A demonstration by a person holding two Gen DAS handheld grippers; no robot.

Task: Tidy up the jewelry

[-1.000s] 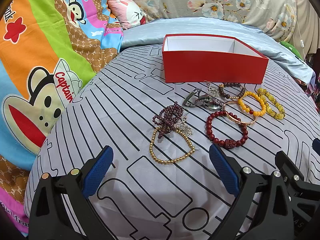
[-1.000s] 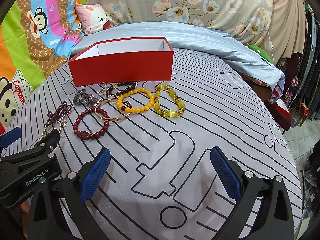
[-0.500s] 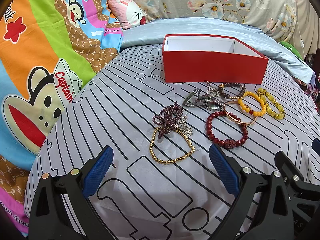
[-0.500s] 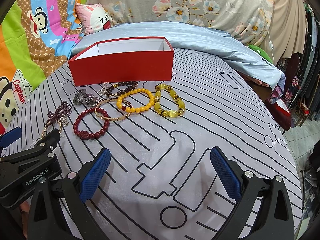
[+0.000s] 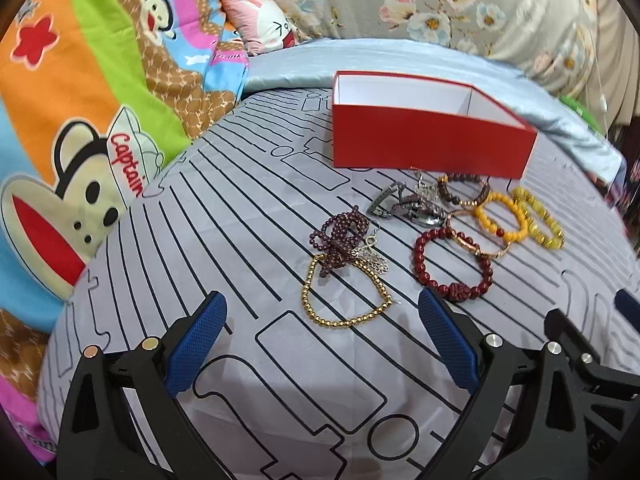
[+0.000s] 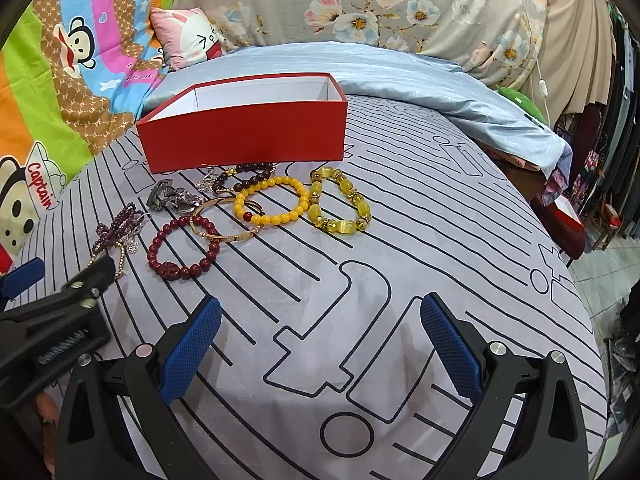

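Observation:
An open red box [image 5: 432,148] [image 6: 244,144] with a white inside stands on the bed. In front of it lie several pieces: a gold bead necklace [image 5: 346,300], a purple bead string [image 5: 340,236], a dark red bracelet [image 5: 452,268] [image 6: 182,248], a gold bangle [image 6: 224,224], an orange bracelet [image 6: 270,206], a yellow stone bracelet [image 6: 340,204], a brown bracelet [image 6: 244,178] and a metal watch band [image 6: 172,200]. My left gripper [image 5: 320,340] is open and empty, just short of the gold necklace. My right gripper [image 6: 320,340] is open and empty, nearer than the bracelets.
The bed cover [image 6: 360,300] is grey with black lines. A cartoon monkey blanket [image 5: 80,100] rises on the left. A pale blue quilt [image 6: 400,72] and a pink pillow [image 6: 188,36] lie behind the box. The bed edge drops off at the right [image 6: 592,280].
Both grippers have shifted slightly; the left gripper's body looks a little blurred in the right wrist view. The jewelry and box have not moved.

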